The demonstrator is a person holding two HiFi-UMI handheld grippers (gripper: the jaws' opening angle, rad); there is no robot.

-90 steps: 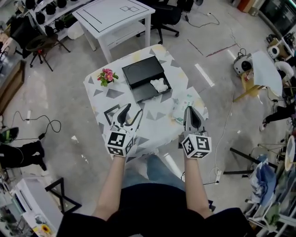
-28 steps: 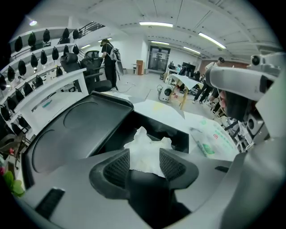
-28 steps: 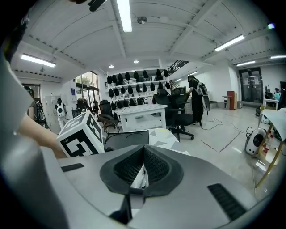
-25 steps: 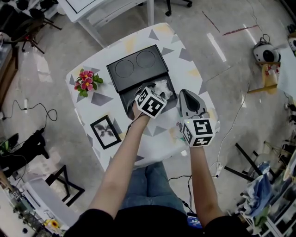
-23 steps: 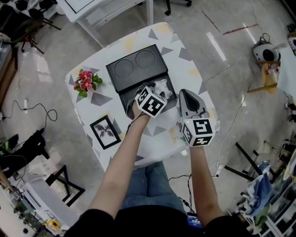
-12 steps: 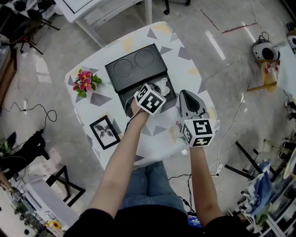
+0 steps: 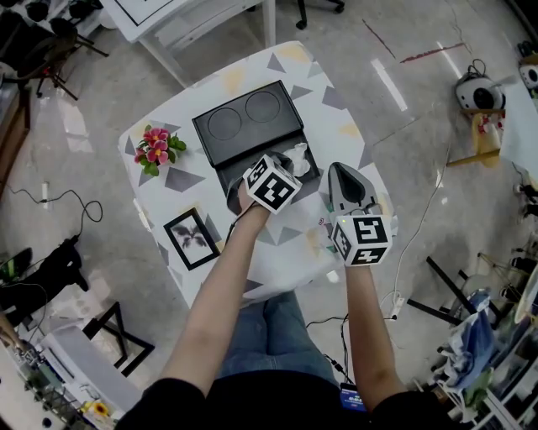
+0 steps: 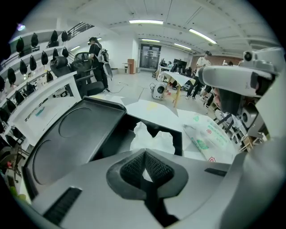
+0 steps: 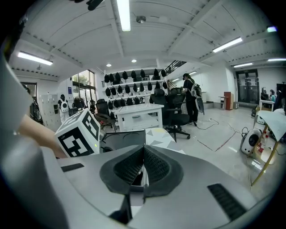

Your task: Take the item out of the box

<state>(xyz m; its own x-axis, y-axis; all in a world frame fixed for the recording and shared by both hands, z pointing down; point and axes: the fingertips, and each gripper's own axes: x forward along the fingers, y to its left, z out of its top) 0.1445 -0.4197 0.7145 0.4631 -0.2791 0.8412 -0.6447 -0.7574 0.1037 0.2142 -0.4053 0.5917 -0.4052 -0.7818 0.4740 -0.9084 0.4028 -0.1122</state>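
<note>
A black box [image 7: 224, 174] lies open on the patterned table, its lid [image 7: 248, 122] with two round hollows folded back. A crumpled white item [image 7: 297, 156] lies in the box's right end. My left gripper [image 7: 285, 166] reaches into the box from the near side. In the left gripper view its jaws [image 8: 145, 152] are shut at the near edge of the white item [image 8: 152, 136], and white shows between the pads. My right gripper [image 7: 345, 170] hovers to the right of the box, shut with nothing held [image 9: 144, 150].
Pink flowers [image 7: 155, 144] sit at the table's left, a framed picture [image 7: 188, 238] near its front. A printed plastic bag [image 8: 208, 142] lies right of the box, under the right gripper. The table's edge [image 7: 370, 180] drops off close on the right. A white table [image 7: 189, 17] stands beyond.
The left gripper has gone from the table's near edge into the box, up to the white item. Over the last second both grippers have barely shifted.
</note>
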